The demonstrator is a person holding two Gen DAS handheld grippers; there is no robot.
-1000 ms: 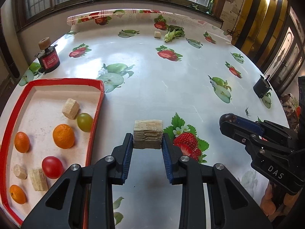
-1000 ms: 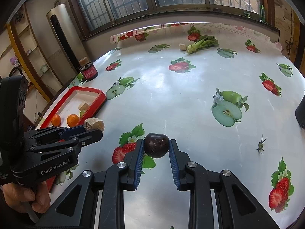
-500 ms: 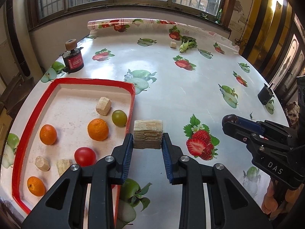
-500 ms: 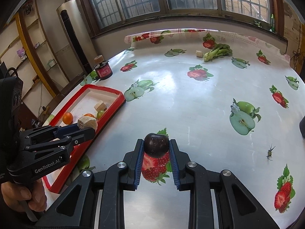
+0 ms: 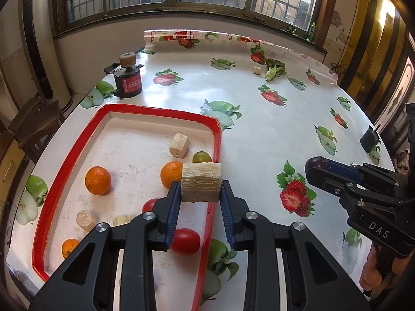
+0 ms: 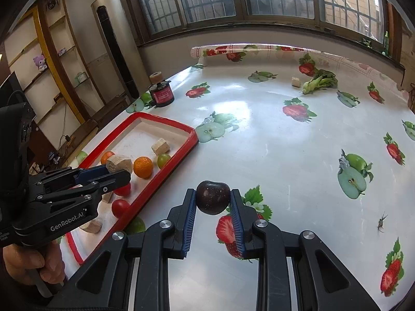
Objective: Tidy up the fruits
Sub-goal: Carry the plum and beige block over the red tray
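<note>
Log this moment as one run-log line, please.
left gripper: shut on tan block, over red tray right rim | right gripper: shut on dark plum, above table | neither released

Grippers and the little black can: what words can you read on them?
"DAS" in white, on the right gripper's black body.
"GenRobot.AI" in white, on the left gripper's black body.
The red label on the black can has print, too small and blurred to read.
</note>
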